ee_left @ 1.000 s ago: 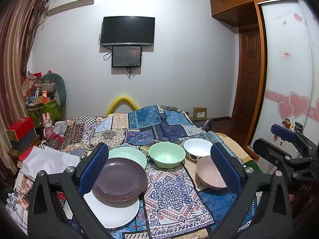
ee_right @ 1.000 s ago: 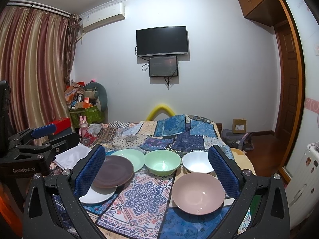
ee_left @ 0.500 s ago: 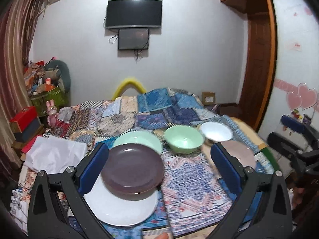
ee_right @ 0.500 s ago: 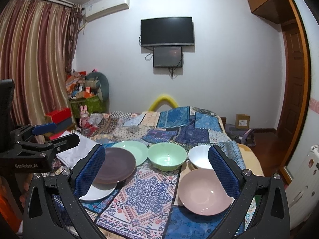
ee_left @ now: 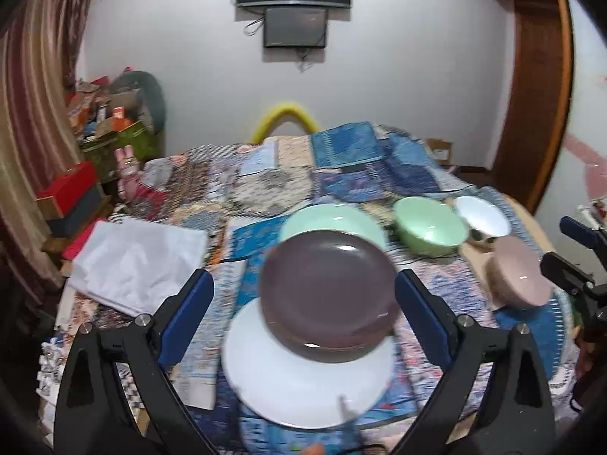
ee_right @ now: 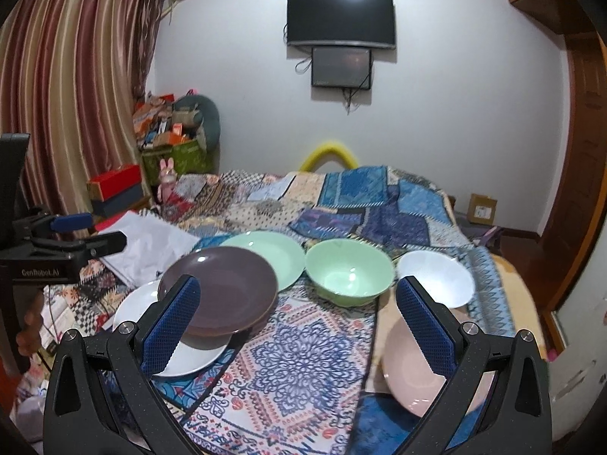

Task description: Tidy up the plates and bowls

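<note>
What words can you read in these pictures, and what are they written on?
"GenRobot.AI": white letters on the black body of the left gripper, seen from the right wrist camera.
Label on the cardboard box by the far wall: too small to read.
Print on the packages in the clutter pile in the corner: too blurred to read.
The plates, the bowls and the TV show no writing.

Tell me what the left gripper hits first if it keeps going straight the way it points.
Most likely the dark purple plate: it sits dead centre between the left gripper's wide, slightly closing jaws, stacked on the white plate. Depth is unclear and the view is blurred, so the white plate's near rim could come first.
</note>
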`<state>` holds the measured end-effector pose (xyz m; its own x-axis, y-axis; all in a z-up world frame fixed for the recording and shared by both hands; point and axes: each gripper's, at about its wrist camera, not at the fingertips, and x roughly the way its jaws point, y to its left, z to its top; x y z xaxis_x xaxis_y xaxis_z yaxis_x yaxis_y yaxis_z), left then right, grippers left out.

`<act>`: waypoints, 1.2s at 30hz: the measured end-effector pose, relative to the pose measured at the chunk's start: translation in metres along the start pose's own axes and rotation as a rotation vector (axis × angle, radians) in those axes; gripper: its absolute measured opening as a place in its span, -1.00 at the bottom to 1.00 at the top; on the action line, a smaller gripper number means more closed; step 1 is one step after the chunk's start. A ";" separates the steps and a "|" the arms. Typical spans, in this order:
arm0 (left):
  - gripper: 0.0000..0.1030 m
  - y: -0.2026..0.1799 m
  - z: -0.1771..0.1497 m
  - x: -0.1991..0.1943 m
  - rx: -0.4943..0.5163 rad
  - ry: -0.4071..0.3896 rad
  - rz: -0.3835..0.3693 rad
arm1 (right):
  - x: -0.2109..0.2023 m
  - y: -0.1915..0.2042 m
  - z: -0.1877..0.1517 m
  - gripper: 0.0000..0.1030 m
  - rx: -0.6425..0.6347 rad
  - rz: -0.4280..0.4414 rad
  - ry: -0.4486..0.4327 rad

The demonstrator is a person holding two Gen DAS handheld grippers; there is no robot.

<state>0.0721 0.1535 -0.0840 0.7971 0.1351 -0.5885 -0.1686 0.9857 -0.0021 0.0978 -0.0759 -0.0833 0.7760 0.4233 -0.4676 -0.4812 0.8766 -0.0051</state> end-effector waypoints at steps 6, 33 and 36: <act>0.83 0.038 -0.007 0.025 -0.031 0.055 0.060 | 0.032 0.009 -0.005 1.00 -0.006 0.038 0.060; 0.11 0.054 -0.018 0.182 -0.038 0.375 -0.106 | 0.159 0.021 -0.038 0.32 0.020 0.123 0.338; 0.05 0.052 -0.016 0.190 -0.042 0.381 -0.118 | 0.166 0.018 -0.040 0.20 0.035 0.132 0.359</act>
<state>0.2050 0.2285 -0.2089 0.5417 -0.0334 -0.8399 -0.1191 0.9861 -0.1160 0.2013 0.0008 -0.1965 0.5129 0.4311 -0.7424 -0.5481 0.8300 0.1034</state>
